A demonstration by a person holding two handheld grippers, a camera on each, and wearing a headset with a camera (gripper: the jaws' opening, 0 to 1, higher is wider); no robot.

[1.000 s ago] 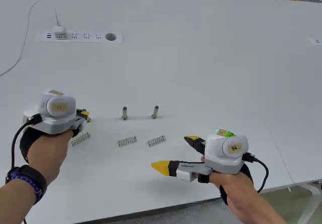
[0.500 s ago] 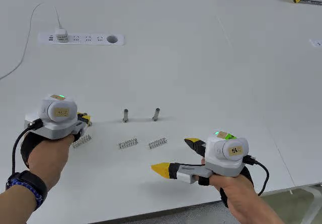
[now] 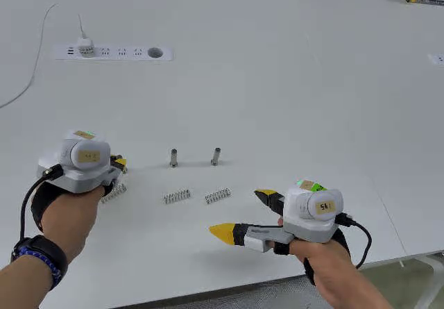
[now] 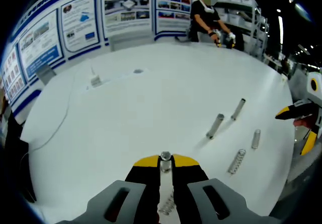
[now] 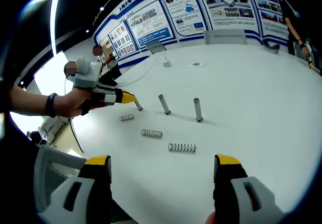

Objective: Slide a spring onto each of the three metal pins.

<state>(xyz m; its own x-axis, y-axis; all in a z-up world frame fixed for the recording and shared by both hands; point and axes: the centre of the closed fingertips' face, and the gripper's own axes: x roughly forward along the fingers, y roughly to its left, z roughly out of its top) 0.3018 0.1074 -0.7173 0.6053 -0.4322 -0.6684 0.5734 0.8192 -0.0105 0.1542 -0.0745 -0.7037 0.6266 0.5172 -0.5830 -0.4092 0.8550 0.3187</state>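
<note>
Since 1 second ago the left tongs (image 3: 118,163) are sitting slightly lower and further right over the worktop (image 3: 291,107), while the right tongs (image 3: 243,212) are hardly shifting. In the left gripper view the left tongs are pressing in on the left pin (image 4: 164,157), seemingly pinching it near its top, with the left spring (image 3: 114,192) lying on the worktop just beneath them. The right tongs are hanging spread wide and holding nothing, near the right spring (image 3: 217,196) and the middle spring (image 3: 177,196). The middle pin (image 3: 173,157) and the right pin (image 3: 216,156) are standing upright and bare just behind those 2 springs. All 3 pins are lacking springs, so the task is looking to be at its first step: steadying 1 pin. Next, the right tongs are likely needing to close gently on a spring near 1 end, lift it, line its open end over a pin top and slide it down.
</note>
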